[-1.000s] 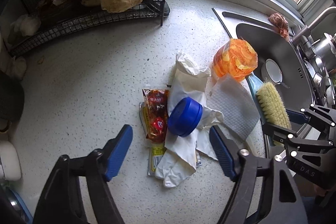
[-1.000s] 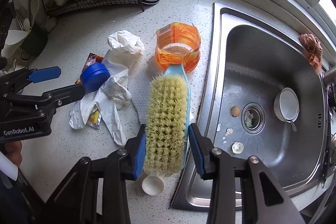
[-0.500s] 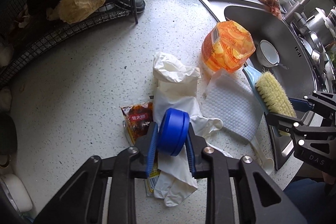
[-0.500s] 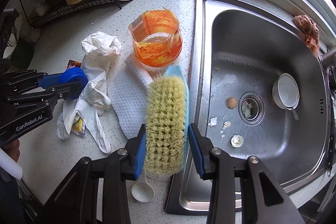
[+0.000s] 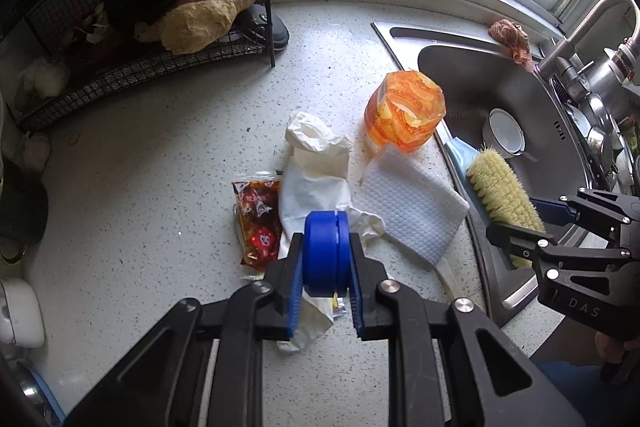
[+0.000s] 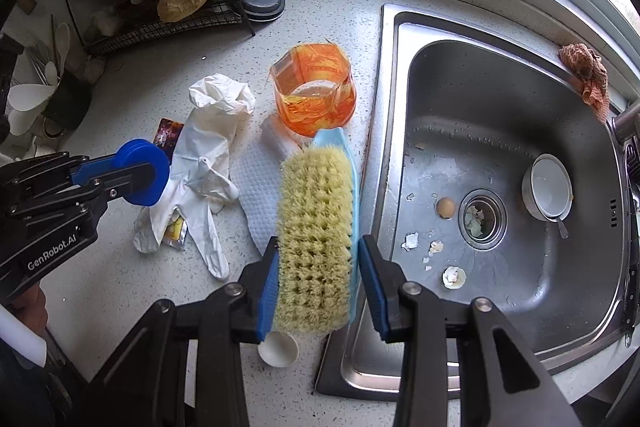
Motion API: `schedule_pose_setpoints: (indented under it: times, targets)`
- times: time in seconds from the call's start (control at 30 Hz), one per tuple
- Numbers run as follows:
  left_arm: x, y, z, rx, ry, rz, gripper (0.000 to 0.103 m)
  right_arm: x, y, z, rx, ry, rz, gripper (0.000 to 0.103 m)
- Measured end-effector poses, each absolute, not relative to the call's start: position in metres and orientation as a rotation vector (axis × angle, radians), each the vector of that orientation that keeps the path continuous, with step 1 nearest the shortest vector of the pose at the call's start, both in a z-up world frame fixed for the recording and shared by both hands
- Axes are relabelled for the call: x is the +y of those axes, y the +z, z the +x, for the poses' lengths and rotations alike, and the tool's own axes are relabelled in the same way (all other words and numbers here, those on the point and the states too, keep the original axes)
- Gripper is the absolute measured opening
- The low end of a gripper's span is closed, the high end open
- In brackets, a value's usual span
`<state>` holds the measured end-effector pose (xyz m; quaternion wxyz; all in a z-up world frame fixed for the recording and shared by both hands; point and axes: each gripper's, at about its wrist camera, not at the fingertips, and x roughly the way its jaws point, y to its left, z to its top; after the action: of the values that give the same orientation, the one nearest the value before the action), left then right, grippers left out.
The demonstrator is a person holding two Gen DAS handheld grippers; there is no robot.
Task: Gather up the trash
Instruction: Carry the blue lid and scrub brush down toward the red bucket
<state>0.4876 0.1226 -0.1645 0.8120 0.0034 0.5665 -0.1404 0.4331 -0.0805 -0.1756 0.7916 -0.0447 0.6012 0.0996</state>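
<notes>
My left gripper [image 5: 324,261] grips a round blue lid [image 5: 322,251] on edge between its pads, the jaws still closing, just above the counter. Under it lie a crumpled white glove [image 5: 316,171] and a red sauce packet [image 5: 258,215]. A white paper towel [image 5: 412,211] and an orange plastic container [image 5: 404,115] sit to the right. My right gripper [image 6: 316,267] is shut on a yellow-bristled scrub brush [image 6: 316,219] at the sink's edge. In the right wrist view the left gripper [image 6: 120,175] carries the lid [image 6: 144,173] at the left.
A steel sink [image 6: 500,107] on the right holds eggshell bits [image 6: 454,277] and a small white bowl [image 6: 548,187]. A white spoon [image 6: 278,349] lies under the brush. A wire rack [image 5: 120,75] with bags stands at the back left.
My left gripper went from wide open around the blue lid to clamped on it and lifted it off the glove. The right gripper kept its hold on the brush.
</notes>
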Motion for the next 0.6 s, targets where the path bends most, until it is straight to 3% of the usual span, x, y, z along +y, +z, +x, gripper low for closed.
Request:
schedule_pose_setpoints:
  times: [0.6]
  targets:
    - [0.033, -0.131, 0.382, 1.161, -0.317, 0.000, 0.018, -0.157, -0.138, 0.332, 1.231, 0.214, -0.070, 0.036]
